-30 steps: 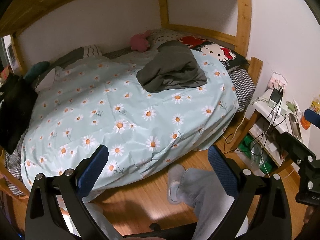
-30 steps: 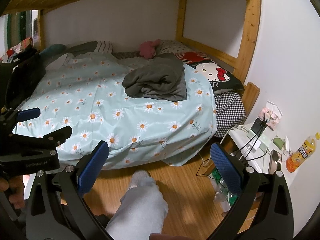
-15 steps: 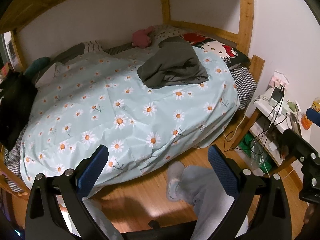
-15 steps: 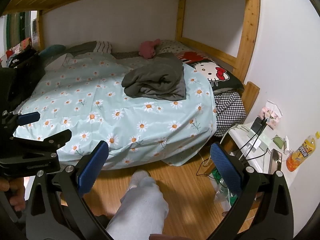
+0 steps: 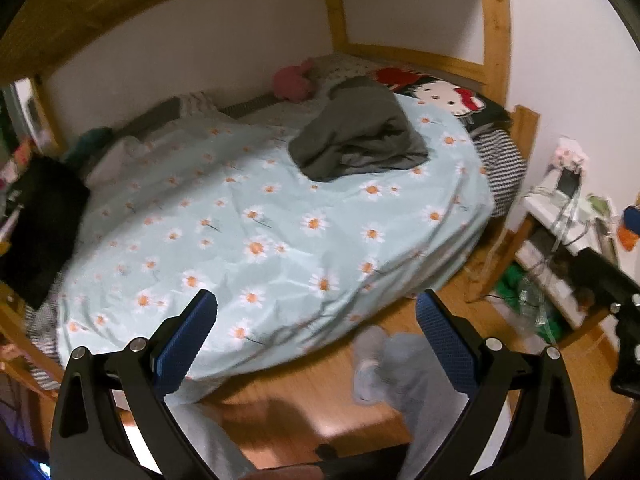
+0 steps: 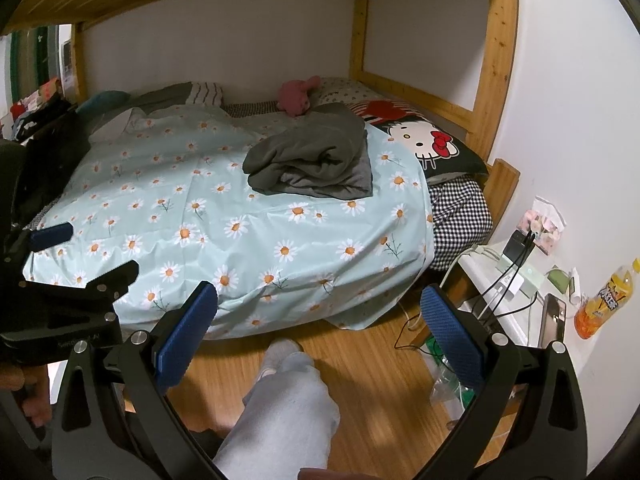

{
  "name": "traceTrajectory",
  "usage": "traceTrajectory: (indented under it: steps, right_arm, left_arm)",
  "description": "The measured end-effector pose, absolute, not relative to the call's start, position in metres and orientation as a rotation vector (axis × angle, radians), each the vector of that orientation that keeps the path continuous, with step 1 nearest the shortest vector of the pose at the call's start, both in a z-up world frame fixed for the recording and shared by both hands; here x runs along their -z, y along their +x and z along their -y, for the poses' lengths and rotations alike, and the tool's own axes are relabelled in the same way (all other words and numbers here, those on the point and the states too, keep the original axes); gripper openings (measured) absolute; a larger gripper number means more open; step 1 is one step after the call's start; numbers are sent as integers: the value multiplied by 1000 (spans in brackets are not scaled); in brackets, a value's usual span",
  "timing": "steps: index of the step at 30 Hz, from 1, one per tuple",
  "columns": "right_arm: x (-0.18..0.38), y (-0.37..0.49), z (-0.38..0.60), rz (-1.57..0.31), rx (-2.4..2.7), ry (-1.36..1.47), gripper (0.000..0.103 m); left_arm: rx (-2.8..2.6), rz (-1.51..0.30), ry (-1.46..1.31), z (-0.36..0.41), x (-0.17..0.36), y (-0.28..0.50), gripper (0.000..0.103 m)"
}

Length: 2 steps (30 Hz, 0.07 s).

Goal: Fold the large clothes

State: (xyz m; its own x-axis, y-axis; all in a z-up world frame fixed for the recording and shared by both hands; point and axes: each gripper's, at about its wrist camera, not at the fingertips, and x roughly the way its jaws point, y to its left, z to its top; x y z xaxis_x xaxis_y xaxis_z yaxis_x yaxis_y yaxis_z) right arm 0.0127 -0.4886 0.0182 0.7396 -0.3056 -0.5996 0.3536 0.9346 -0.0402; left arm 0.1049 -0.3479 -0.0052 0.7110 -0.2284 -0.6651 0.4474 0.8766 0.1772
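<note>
A crumpled dark grey garment [image 5: 360,136] [image 6: 316,156] lies in a heap on the daisy-print duvet [image 5: 256,224] [image 6: 224,216] near the pillow end of the bed. My left gripper [image 5: 316,312] hangs open over the bed's near edge and the floor, well short of the garment, with nothing between its blue pads [image 5: 188,340]. My right gripper [image 6: 320,312] is likewise open and empty, back from the bed above the wooden floor. The left gripper [image 6: 60,264] also shows at the left edge of the right wrist view.
A cat-print pillow [image 6: 424,144], a pink plush toy [image 6: 296,96] and a wooden bunk frame [image 6: 496,52] bound the bed. A low white side table [image 6: 516,280] with cables, a phone and a drink bottle [image 6: 604,300] stands right. A person's grey-trousered leg [image 6: 288,412] stretches over the floor.
The left wrist view has shifted and blurred, the bed sliding slightly up and right in frame as the left gripper moves. The right view is nearly unchanged. Both grippers stay open.
</note>
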Motion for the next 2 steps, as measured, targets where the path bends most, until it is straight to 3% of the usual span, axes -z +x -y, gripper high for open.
traceTrajectory:
  steps: [2]
  right_arm:
    - [-18, 13, 488, -646, 360, 77, 100]
  left_arm:
    - [391, -688, 331, 347, 4, 105, 98]
